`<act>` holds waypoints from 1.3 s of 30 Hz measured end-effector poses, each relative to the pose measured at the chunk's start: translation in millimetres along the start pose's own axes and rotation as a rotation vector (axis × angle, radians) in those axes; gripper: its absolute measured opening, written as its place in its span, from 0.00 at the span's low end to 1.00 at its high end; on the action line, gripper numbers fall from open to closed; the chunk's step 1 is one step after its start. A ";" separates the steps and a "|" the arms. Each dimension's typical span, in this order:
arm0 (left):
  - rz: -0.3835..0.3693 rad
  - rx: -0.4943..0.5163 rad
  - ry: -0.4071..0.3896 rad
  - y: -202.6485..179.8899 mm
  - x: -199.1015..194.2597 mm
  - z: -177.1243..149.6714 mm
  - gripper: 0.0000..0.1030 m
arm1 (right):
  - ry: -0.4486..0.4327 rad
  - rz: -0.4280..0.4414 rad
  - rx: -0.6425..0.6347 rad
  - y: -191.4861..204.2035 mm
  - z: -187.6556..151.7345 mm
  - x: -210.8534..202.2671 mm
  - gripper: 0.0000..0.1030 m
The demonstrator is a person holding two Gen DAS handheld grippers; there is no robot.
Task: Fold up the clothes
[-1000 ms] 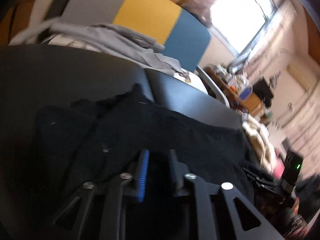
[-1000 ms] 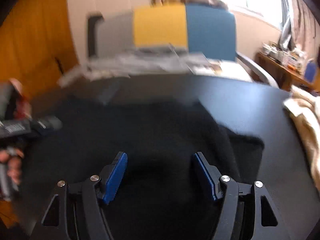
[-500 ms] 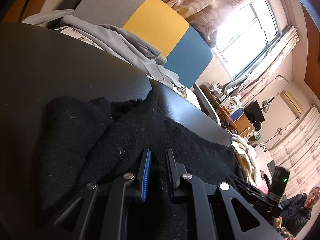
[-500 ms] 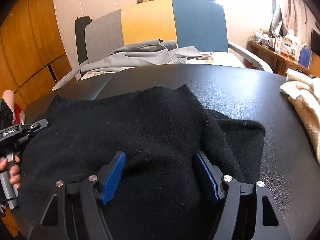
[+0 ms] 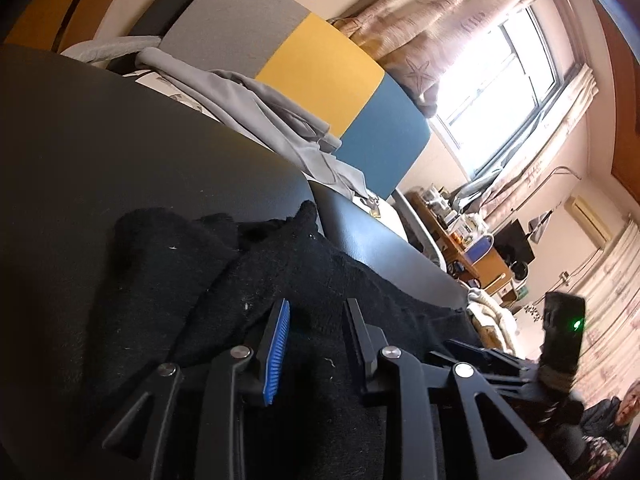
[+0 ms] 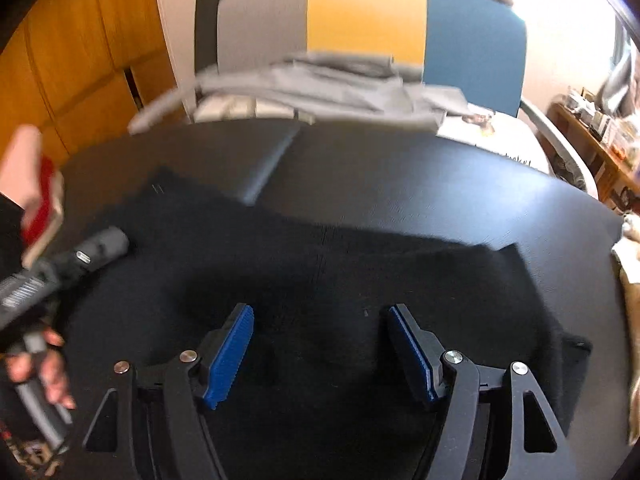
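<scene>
A black knit sweater (image 5: 208,280) lies spread and partly folded on the black table (image 5: 100,152). My left gripper (image 5: 318,312) hovers just over it with its jaws a little apart and nothing between them. In the right wrist view the sweater (image 6: 360,264) fills the near table (image 6: 440,184). My right gripper (image 6: 322,318) is wide open above its middle, holding nothing. The left gripper's body and the hand holding it (image 6: 44,288) show at the left edge of that view.
A grey, yellow and blue chair (image 6: 368,16) stands behind the table with a grey garment (image 6: 340,84) piled on its seat. A cream garment (image 5: 492,316) lies at the table's right edge. A cluttered wooden shelf (image 5: 472,240) stands by the window.
My left gripper's jaws have opened from a narrow gap on the sweater to a wider one. My right gripper stayed open and shifted over the sweater, which now lies flatter.
</scene>
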State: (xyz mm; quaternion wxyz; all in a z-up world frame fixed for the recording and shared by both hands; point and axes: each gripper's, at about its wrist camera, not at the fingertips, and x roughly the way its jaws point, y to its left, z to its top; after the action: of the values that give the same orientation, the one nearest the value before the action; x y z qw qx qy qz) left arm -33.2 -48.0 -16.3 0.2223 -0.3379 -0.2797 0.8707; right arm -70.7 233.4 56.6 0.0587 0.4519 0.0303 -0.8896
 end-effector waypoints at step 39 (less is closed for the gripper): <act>0.151 0.160 0.125 -31.9 42.6 18.9 0.20 | -0.120 -0.139 0.305 -117.3 -47.1 -25.7 0.14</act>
State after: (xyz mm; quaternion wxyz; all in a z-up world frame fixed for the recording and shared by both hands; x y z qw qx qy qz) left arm -69.0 -6.0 -4.1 0.1992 -0.3927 -0.1688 0.8818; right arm -33.5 356.7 49.7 -0.0705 0.3984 -0.0772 -0.9113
